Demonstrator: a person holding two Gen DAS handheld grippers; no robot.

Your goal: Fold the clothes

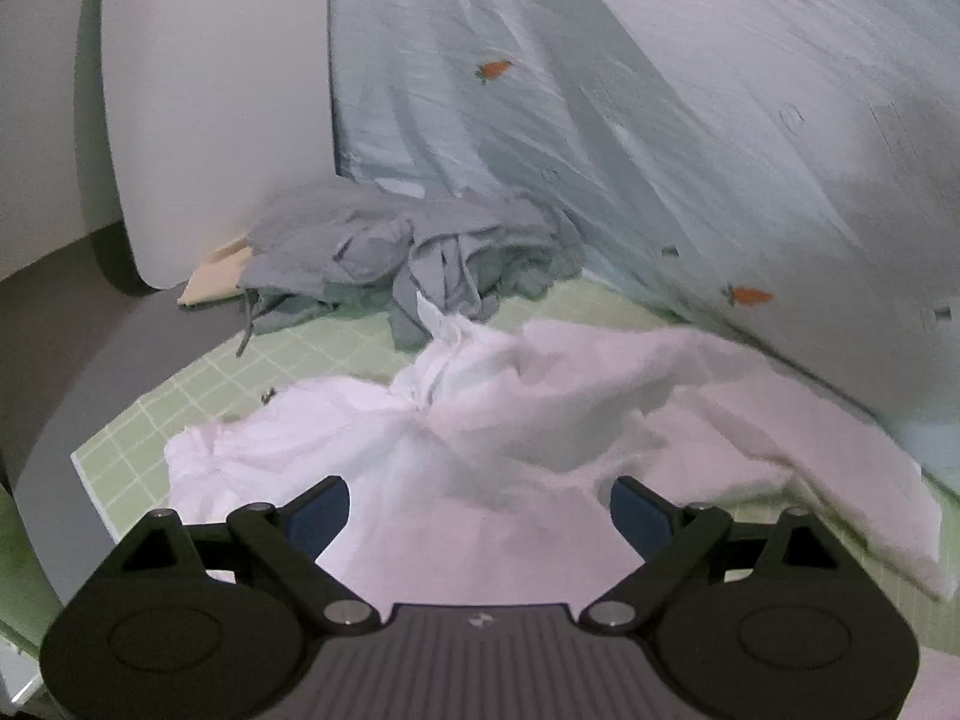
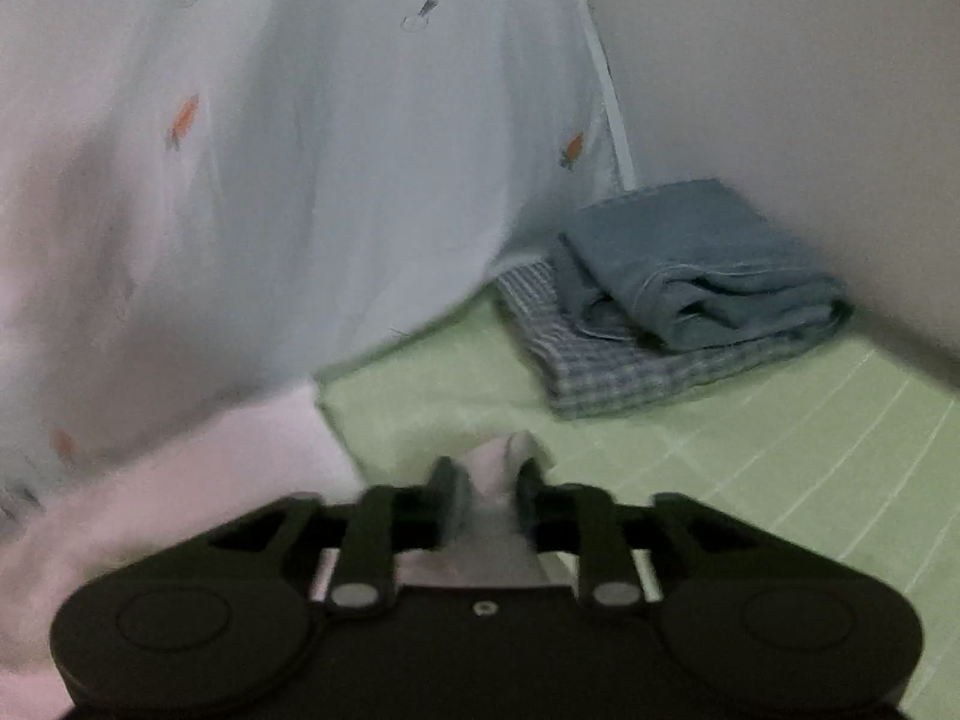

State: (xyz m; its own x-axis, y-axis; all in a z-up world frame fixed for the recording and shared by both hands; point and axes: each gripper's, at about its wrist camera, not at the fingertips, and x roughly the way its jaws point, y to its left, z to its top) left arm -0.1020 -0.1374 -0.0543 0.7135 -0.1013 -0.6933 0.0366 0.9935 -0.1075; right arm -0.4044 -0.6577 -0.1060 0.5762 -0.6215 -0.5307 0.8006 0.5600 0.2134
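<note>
Nearest, the left gripper hangs with its blue-padded jaws spread wide over the rumpled white cotton garment, gripping nothing. The right gripper is clamped on a pinched corner of that same white cloth. The garment sprawls creased across the green checked mat. To fold cleanly, I judge the left should take an opposite corner so the cloth draws taut and flat. Farther off lie a crumpled grey garment and a folded blue and checked stack.
</note>
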